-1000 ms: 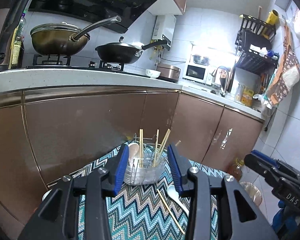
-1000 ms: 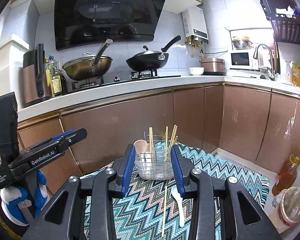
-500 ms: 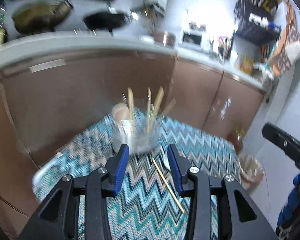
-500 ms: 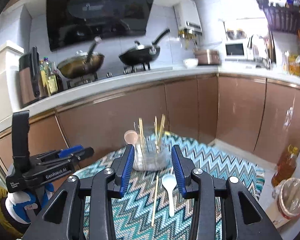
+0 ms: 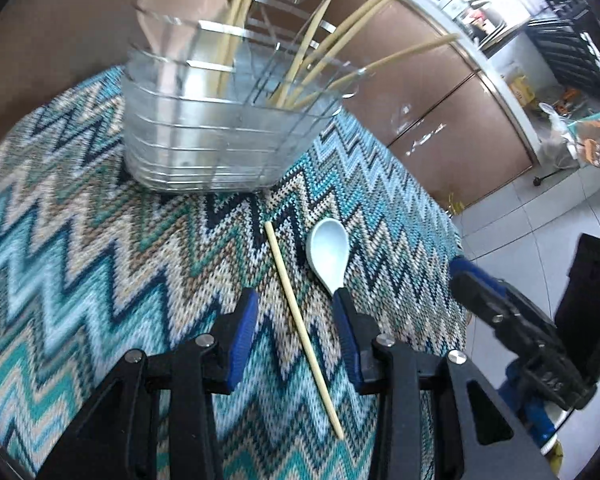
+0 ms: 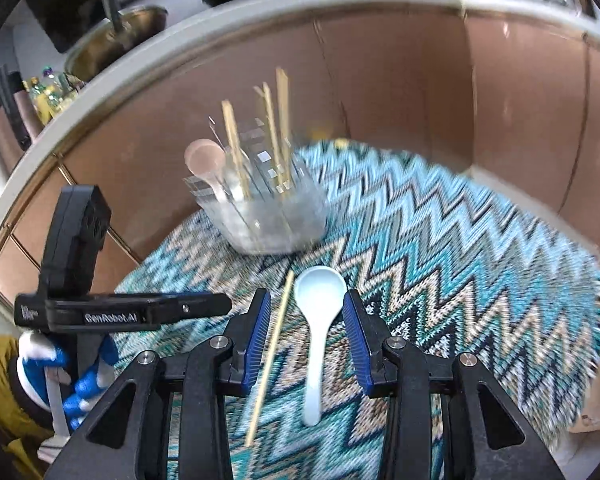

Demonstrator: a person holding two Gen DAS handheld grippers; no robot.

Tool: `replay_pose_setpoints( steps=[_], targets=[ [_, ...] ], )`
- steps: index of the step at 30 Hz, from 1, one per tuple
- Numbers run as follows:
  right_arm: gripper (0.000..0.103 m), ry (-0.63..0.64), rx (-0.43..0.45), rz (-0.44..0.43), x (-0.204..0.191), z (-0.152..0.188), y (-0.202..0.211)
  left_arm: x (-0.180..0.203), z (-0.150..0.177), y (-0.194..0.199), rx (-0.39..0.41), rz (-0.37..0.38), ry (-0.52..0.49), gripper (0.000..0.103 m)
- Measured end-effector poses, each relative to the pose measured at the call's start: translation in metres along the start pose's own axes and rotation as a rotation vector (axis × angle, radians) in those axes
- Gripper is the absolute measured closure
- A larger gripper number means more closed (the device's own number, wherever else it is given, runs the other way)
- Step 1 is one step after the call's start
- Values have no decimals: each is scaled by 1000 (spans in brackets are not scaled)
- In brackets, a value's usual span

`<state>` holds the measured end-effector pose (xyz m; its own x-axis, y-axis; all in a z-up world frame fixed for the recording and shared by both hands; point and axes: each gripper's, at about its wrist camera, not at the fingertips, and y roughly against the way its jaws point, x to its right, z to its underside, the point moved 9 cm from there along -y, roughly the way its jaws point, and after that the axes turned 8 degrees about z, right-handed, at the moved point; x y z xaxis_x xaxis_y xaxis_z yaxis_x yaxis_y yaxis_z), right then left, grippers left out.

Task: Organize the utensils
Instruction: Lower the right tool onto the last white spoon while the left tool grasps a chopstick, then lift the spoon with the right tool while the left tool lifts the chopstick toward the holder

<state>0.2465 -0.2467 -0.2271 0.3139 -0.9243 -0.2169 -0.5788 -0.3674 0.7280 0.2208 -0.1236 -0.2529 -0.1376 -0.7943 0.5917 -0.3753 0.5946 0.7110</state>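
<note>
Left gripper (image 5: 296,314): jaws wide, empty, straddling the loose pale bamboo chopstick (image 5: 302,330), evidently lined up to grasp it.
Right gripper (image 6: 306,330): jaws wide, empty, bracketing the pale blue ceramic spoon (image 6: 318,320).
Chopstick axis: flat on the teal zigzag cloth (image 5: 100,264), pointing towards the clear slatted utensil holder (image 5: 220,136).
Spoon axis: bowl towards the holder, handle towards the gripper.
Holder: upright, already holding chopsticks and a pink spoon (image 5: 180,8).
</note>
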Motion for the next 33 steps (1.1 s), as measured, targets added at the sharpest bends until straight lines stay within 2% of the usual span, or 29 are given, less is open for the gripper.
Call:
replay_pose_setpoints(
  steps=[4, 9, 18, 21, 23, 28, 33],
  targets=[
    [65, 12, -87, -61, 8, -2, -36, -5, -7, -26, -80, -17, 24, 67],
    [65, 52, -164, -107, 10, -7, -67, -13, -4, -48, -150, -80, 31, 71],
    [71, 135, -274, -157, 5, -5, -114, -11, -11, -72, -198, -149, 8, 79],
    [77, 169, -307, -154, 3, -4, -126, -5, -12, -84, -217, -175, -21, 86],
    [92, 193, -321, -148, 2, -3, -131, -4, -12, -88, -217, -193, -35, 90],
    [98, 241, -315, -125, -1, -4, -130, -3, -14, -92, -199, -205, -55, 96],
    [98, 241, -283, -80, 4, -3, -115, 1, -10, -82, -137, -230, -107, 98]
  ],
)
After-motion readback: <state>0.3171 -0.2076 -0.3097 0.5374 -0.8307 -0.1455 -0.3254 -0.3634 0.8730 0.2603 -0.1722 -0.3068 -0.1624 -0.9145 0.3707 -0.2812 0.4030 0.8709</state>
